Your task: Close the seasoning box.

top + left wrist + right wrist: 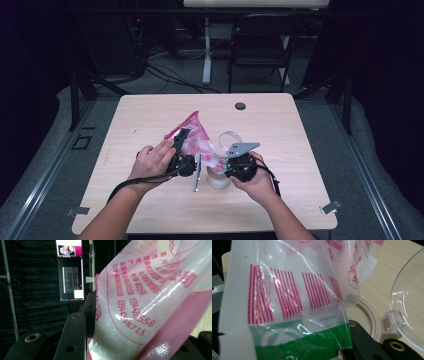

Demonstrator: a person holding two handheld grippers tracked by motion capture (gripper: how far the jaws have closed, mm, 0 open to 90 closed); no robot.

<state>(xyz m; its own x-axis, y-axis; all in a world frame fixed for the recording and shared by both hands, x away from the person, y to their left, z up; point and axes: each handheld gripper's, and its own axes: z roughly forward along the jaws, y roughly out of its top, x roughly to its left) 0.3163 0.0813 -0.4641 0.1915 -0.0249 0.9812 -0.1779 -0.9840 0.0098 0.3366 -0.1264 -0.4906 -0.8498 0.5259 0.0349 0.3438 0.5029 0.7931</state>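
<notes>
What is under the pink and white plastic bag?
Under the pink and white plastic bag sits a beige container with its clear hinged lid flipped open. The bag covers most of the opening, so its inside stays hidden.

Pink-printed plastic bag (192, 134), tilted above open-lidded beige jar (218, 178) on table.

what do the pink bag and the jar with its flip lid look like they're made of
Pink bag: thin glossy plastic film, going by its creases, glare and see-through patches.
Jar: looks like beige matte plastic, though that's hard to confirm.
Flip lid: clear hard plastic, the table showing through it.
</notes>
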